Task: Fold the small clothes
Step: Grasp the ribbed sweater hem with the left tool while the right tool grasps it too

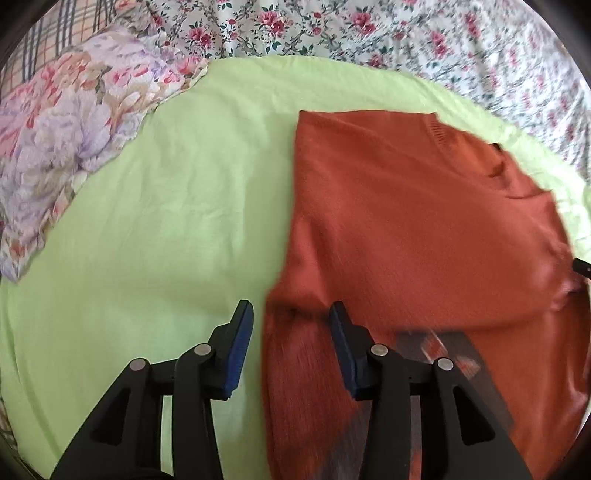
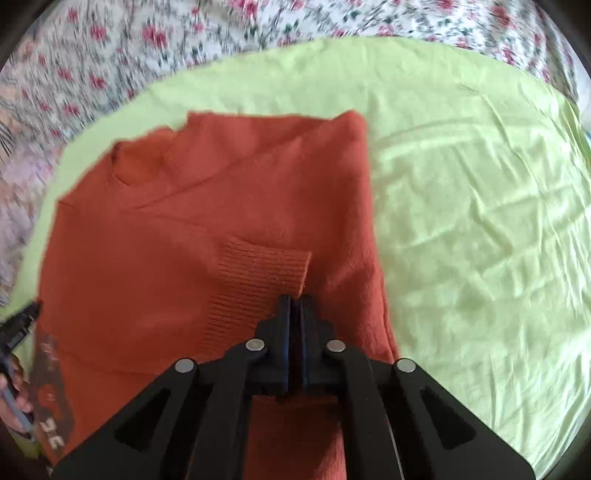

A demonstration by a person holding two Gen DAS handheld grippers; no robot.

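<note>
Sweater (image 2: 192, 229) lying on a sheet (image 2: 480, 221) spread over the bedspread (image 1: 406, 33), its cuff (image 2: 262, 273) resting on its body, pillow (image 1: 62, 136) sitting far left, left tool (image 1: 291, 321) straddling the sweater's left edge, right tool (image 2: 294, 300) sitting at the cuff.

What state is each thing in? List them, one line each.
Orange sweater: flat on the sheet, sides folded in, ribbed cuff on top.
Green sheet: spread, wrinkled.
Floral pillow: lying at the sheet's edge.
Left gripper: open, straddling the sweater's edge.
Right gripper: shut, by the cuff.
</note>
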